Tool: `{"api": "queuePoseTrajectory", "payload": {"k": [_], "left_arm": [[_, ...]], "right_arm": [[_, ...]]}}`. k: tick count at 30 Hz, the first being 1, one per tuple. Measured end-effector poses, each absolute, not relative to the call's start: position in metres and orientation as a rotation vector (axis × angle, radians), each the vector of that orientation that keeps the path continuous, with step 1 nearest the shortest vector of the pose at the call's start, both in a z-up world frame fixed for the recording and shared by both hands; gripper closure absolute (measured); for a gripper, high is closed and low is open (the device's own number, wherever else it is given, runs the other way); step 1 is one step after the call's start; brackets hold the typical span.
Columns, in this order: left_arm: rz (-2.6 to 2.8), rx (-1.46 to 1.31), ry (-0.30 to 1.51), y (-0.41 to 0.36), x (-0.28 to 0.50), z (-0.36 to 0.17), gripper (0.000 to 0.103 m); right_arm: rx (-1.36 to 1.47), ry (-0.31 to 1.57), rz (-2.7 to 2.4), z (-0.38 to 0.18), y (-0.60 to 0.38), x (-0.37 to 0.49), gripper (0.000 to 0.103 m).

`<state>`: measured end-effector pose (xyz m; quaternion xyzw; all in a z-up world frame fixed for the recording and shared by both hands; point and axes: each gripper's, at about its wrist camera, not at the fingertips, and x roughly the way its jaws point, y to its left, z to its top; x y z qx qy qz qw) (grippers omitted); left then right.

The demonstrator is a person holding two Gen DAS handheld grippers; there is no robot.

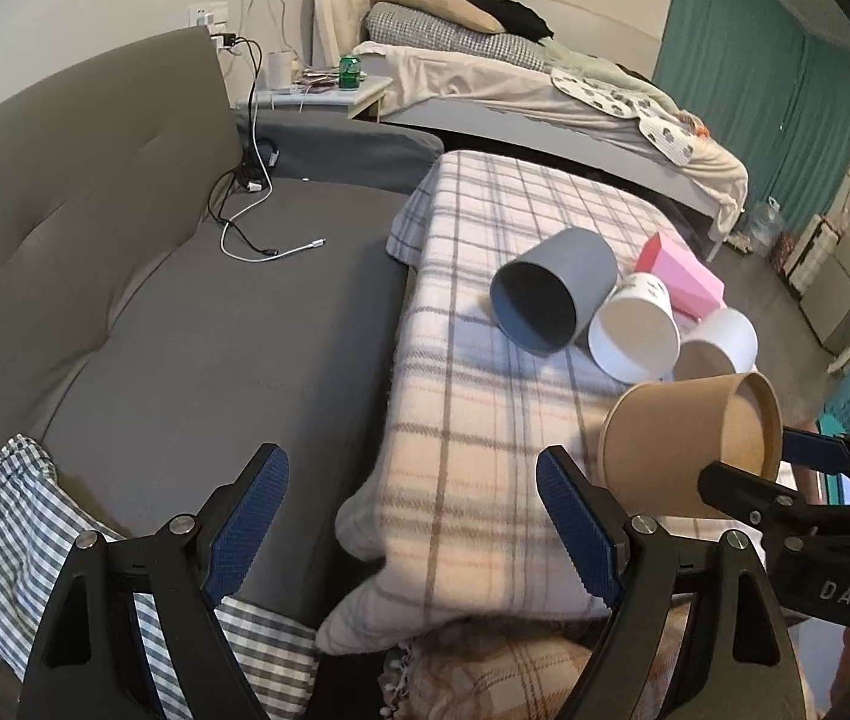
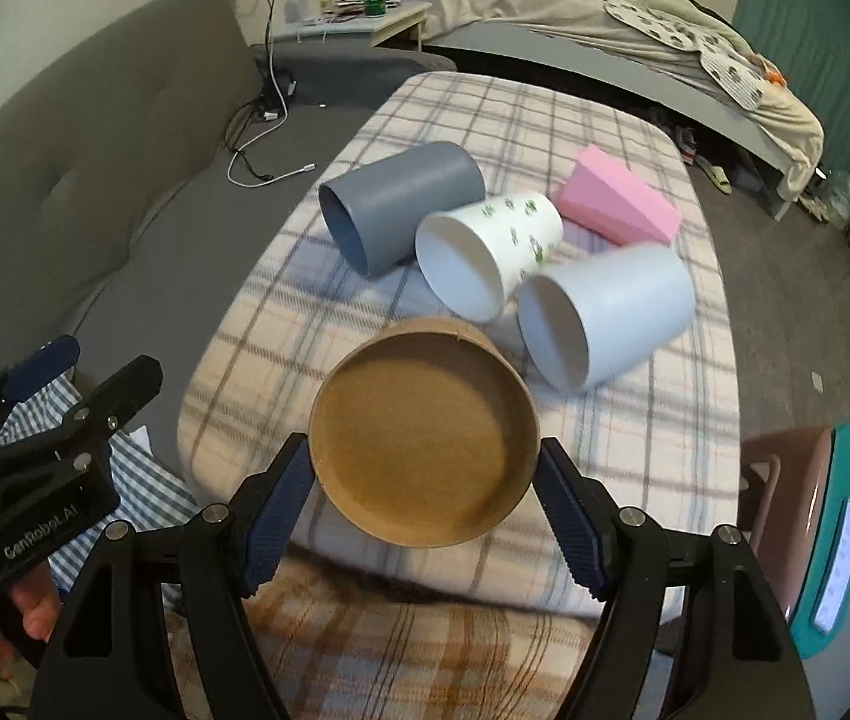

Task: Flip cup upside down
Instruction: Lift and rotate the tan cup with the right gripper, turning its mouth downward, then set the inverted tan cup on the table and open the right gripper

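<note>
My right gripper (image 2: 425, 510) is shut on a brown paper cup (image 2: 425, 441), held on its side above the plaid blanket (image 2: 634, 456), its recessed base facing the camera. In the left wrist view the brown cup (image 1: 676, 444) sits at the lower right between the right gripper's fingers (image 1: 808, 468). My left gripper (image 1: 413, 522) is open and empty, over the edge between the sofa and the blanket. It also shows in the right wrist view (image 2: 65, 378).
On the blanket lie a grey cup (image 2: 401, 210), a white printed cup (image 2: 484, 252), a pale cup (image 2: 604, 312) and a pink cup (image 2: 616, 204), all on their sides. A grey sofa (image 1: 155, 330) with cables (image 1: 245, 228) is left. A bed (image 1: 514, 78) stands behind.
</note>
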<state>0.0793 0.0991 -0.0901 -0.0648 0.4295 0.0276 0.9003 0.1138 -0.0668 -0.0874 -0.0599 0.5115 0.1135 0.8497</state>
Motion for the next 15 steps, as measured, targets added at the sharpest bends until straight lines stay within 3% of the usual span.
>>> {"api": "queuePoseTrajectory", "payload": {"k": [11,13,15], "left_arm": [[0.067,-0.138,0.894,0.107,0.083,-0.094,0.015],[0.068,-0.138,0.89,0.107,0.081,-0.093,0.015],[0.07,-0.128,0.883,0.105,0.078,-0.088,0.015]], "right_arm": [[-0.102,1.067,0.241,-0.092,-0.065,0.141,0.029],[-0.085,1.065,0.241,-0.091,-0.067,0.142,0.019],[-0.061,1.044,0.246,-0.087,-0.071,0.14,0.018]]}}
